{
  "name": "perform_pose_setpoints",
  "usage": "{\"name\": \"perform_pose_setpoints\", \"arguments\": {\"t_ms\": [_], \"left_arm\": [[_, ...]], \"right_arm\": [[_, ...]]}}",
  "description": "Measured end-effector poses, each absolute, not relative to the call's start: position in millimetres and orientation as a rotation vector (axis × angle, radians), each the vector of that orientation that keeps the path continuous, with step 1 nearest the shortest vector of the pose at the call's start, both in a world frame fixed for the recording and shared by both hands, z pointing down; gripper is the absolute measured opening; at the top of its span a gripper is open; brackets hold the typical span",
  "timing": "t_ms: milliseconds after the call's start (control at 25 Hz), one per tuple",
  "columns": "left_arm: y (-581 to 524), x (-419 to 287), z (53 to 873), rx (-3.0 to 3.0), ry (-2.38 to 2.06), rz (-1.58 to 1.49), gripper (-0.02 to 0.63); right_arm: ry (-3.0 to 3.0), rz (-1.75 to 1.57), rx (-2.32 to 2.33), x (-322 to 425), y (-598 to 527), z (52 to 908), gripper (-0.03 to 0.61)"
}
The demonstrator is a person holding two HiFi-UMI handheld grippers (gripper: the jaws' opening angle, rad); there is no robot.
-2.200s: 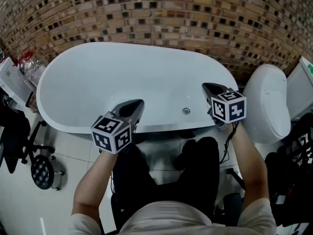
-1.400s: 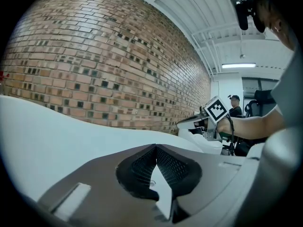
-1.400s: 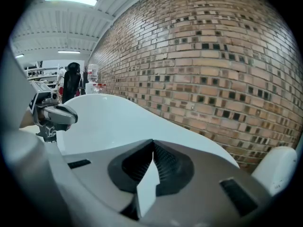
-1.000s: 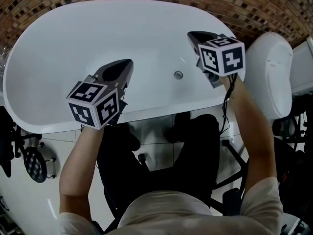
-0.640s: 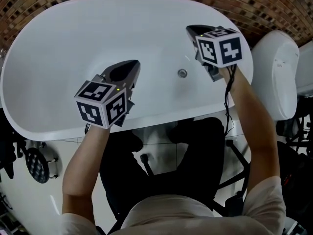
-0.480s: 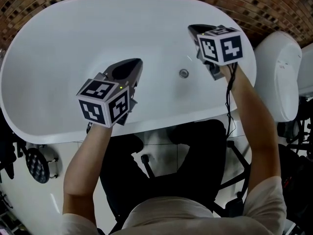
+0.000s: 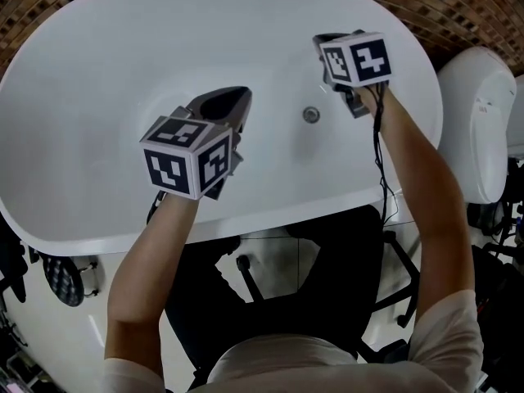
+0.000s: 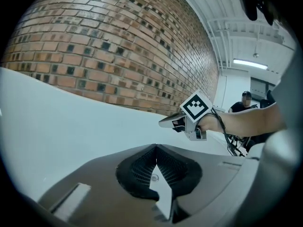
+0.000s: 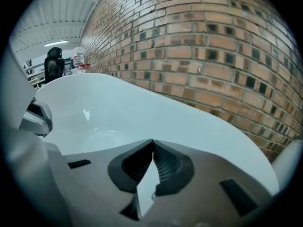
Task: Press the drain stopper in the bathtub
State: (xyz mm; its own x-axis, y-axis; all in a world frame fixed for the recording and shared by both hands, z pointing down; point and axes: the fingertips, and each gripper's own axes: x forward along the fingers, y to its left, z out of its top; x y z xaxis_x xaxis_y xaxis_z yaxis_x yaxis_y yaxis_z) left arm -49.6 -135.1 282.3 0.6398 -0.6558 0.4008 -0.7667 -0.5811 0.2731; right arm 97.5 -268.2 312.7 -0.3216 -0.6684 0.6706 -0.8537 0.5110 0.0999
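The white bathtub fills the upper head view. Its small round metal drain stopper lies on the tub floor, uncovered. My right gripper hangs over the tub just beyond and right of the stopper, its jaws shut on nothing. My left gripper is left of the stopper, also shut and empty. In the left gripper view the jaws meet tip to tip, with the right gripper ahead. The right gripper view shows its jaws closed over the tub's inside; the stopper is hidden there.
A brick wall curves behind the tub. A white toilet stands to the right of it. A black chair base sits under me, and another wheeled base at the left. A person stands far off.
Both grippers have moved farther out over the tub. The right gripper now sits beyond the drain stopper. Both jaws stay shut.
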Motion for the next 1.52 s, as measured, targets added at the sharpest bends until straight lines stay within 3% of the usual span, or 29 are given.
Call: {"name": "perform_pose_setpoints", "arguments": {"t_ms": [520,1520], "left_arm": [[-184.6,-13.3,333.0,2.377,-1.045,0.524,0.006],[-155.7,7.8,449.2,2.132,-0.892,0.655,0.006]], "right_arm": [[-1.948,0.445,1.151,107.7,-305.2,425.3,0.009],[-1.724,0.527,0.707,144.0,-271.3,649.6,0.009]]}}
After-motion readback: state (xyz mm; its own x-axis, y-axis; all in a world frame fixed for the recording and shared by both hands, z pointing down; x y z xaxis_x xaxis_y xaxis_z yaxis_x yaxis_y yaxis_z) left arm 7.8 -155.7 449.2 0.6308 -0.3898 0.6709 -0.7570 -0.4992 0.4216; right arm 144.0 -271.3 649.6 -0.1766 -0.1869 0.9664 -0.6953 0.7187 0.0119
